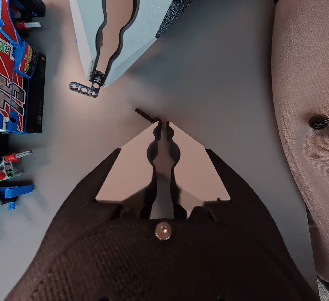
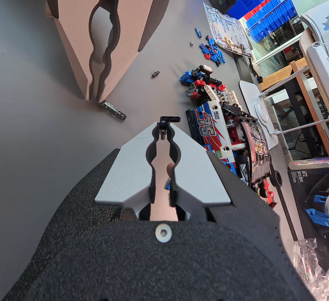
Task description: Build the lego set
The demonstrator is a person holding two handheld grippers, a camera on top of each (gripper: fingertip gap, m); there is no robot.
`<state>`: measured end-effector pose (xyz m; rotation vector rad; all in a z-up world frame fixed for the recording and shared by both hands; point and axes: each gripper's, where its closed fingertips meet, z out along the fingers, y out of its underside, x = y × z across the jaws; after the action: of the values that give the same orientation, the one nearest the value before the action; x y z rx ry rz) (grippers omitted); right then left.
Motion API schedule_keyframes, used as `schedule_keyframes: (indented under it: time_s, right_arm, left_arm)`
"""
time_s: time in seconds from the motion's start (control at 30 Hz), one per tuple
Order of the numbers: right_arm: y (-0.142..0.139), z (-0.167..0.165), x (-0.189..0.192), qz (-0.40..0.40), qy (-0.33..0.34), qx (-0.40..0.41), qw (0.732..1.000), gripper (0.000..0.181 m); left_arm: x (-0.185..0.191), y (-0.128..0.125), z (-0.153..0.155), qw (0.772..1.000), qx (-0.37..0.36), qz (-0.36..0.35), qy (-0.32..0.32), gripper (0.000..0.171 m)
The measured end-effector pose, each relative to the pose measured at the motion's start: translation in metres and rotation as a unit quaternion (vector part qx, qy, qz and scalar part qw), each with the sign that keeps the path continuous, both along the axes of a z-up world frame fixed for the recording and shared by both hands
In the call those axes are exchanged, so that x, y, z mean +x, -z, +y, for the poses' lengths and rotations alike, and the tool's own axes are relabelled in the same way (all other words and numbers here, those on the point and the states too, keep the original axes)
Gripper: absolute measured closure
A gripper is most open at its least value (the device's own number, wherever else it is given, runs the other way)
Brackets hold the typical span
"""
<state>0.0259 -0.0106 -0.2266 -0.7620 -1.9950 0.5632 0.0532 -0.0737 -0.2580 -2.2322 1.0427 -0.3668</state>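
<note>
Left wrist view
Left gripper: fingers nearly together with just a thin slit between the tips, tips down on the grey table. A straight black beam pokes out toward 10 o'clock right at the left fingertip; honestly can't tell if it's pinched or only touching.
Right gripper: comes in from 12 o'clock, clamped on the short leg of an L-shaped black piece, whose long leg sticks out toward 9 o'clock.
Race car: the blue, red and white build sits at the 9 o'clock edge, with a smaller red and grey chunk below it at about 8 o'clock.

Right wrist view
Right gripper: narrow, squeezing the L-shaped black piece at its tips; a little grey pin hangs off the piece back between the fingers.
Left gripper: reaches down from 11 o'clock, tips on the table at one end of the straight black beam, which lies flat pointing to 4 o'clock.
Race car: at 3 o'clock, just beside the right gripper's tips.
Loose bits: a small black pin alone at 12 o'clock, a pile of blue and red pins at 1 o'clock.
Instruction sheet: beyond that pile, also about 1 o'clock.
Box: dark box at the 4 o'clock edge.
</note>
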Motion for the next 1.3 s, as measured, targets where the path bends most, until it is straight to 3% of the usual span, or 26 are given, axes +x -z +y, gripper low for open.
schedule_keyframes:
  time_s: [0.17, 0.3, 0.53, 0.7, 0.93, 1.13, 1.3]
  right_arm:
    - [-0.002, 0.003, 0.001, 0.002, 0.005, -0.003, 1.000, 0.176]
    - [-0.001, 0.004, 0.001, -0.002, 0.005, -0.002, 1.000, 0.176]
    - [-0.003, 0.011, 0.002, 0.001, 0.017, 0.001, 1.000, 0.176]
    - [-0.005, 0.014, 0.003, 0.002, 0.020, 0.000, 1.000, 0.176]
    - [-0.009, 0.019, 0.004, 0.008, 0.029, -0.003, 1.000, 0.176]
    - [-0.013, 0.035, 0.005, 0.014, 0.057, -0.013, 0.998, 0.176]
    - [-0.014, 0.045, 0.007, 0.014, 0.070, -0.015, 0.997, 0.176]
  left_arm:
    - [-0.011, -0.010, 0.009, 1.000, 0.024, 0.002, -0.019, 0.164]
    - [-0.025, -0.001, 0.011, 0.997, 0.010, 0.071, -0.009, 0.165]
    - [0.002, 0.004, 0.007, 0.998, -0.024, 0.035, 0.036, 0.171]
    - [0.017, 0.000, 0.018, 0.999, 0.014, 0.013, 0.039, 0.165]
    - [0.004, -0.009, 0.026, 0.995, 0.035, 0.072, 0.066, 0.164]
    - [0.017, -0.004, 0.030, 0.981, 0.015, 0.126, 0.145, 0.154]
    - [0.019, 0.003, 0.028, 0.965, -0.018, 0.166, 0.204, 0.156]
